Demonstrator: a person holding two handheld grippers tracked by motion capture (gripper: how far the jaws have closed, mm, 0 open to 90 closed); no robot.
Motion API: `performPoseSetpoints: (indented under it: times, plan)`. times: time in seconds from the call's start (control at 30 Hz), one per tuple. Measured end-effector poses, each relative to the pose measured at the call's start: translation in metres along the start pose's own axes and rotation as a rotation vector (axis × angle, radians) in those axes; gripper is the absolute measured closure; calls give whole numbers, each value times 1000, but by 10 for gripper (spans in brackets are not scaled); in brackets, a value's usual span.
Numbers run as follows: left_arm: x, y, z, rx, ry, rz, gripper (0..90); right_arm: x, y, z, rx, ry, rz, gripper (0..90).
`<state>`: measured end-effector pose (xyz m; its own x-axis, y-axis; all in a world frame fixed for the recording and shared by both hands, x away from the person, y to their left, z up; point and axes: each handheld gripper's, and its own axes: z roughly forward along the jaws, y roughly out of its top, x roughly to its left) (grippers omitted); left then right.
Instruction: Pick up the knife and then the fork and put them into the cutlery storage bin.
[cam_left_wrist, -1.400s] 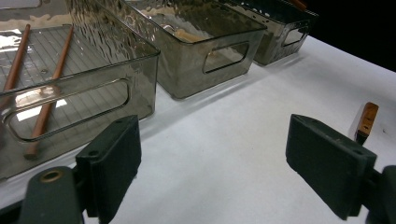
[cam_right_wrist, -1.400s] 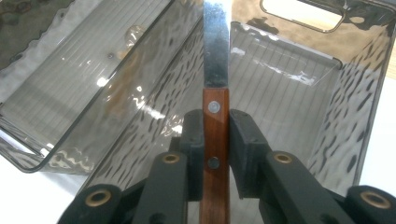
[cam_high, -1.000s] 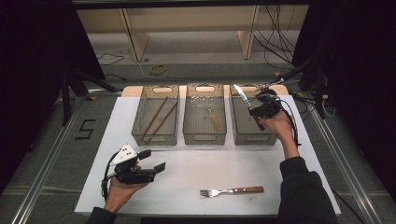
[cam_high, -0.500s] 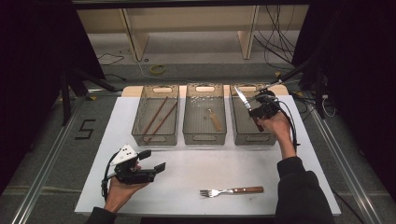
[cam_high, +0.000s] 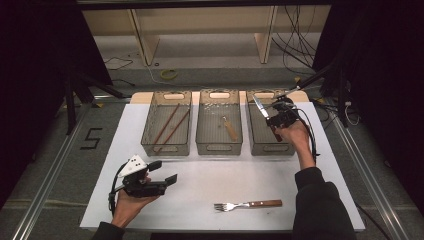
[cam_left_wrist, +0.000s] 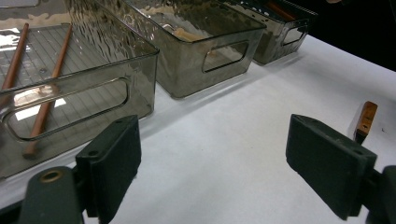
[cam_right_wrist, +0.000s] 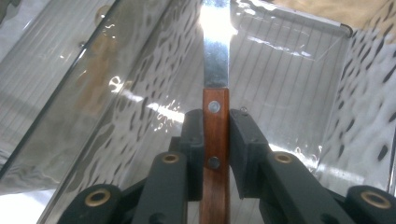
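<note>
The right gripper (cam_high: 272, 119) is pinching the wooden handle of a knife (cam_right_wrist: 215, 126), holding it over the right bin (cam_high: 265, 148) with the blade pointing far-left. The left gripper (cam_high: 165, 172) is resting near-left over the white table (cam_high: 200, 175), jaws spread wide, a fork (cam_high: 247, 204) lying to its right

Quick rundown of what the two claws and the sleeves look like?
Both claws are black. The left claw carries a grey three-cornered plate on top, and a black cable loops from it. Its fingers are blocky and dark, with brass-coloured pivots. The right claw trails a black cable. The right sleeve is dark.
</note>
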<state>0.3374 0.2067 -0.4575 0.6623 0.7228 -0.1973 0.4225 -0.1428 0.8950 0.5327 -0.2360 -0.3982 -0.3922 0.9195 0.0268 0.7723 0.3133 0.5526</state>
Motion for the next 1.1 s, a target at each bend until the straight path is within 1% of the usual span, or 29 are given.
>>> performPoseSetpoints:
  times: [0.07,0.2,0.27,0.37,0.53,0.6,0.67,0.73,0.77,0.83,0.87,0.93,1.0,1.1]
  plan:
    - [0,0,0,4,-2,2,175,-1,0,1,3,-7,12,771]
    - [0,0,0,3,-1,2,175,-2,1,3,4,1,23,765]
    - [0,0,0,3,-1,4,175,-1,1,4,9,12,26,753]
    - [0,0,0,0,0,-1,175,1,2,3,-18,56,21,717]
    - [0,0,0,-1,1,0,175,3,3,-3,-39,78,10,672]
    - [0,0,0,-1,1,-1,175,4,2,-5,-44,86,9,634]
    - [0,0,0,3,0,2,175,6,1,-7,-49,96,-4,617]
    - [0,0,0,0,1,-1,175,9,1,-10,-64,102,-23,570]
    - [0,0,0,2,1,4,175,11,0,-13,-71,107,-35,556]
    - [0,0,0,2,1,4,175,16,-1,-18,-67,104,-63,503]
    - [0,0,0,4,0,4,175,18,-2,-21,-67,107,-74,493]
    - [0,0,0,1,1,4,174,22,-5,-28,-86,134,-93,482]
    - [0,0,0,1,1,3,174,26,-9,-35,-100,151,-123,450]
    - [0,0,0,0,2,4,174,35,-15,-45,-100,185,-176,427]
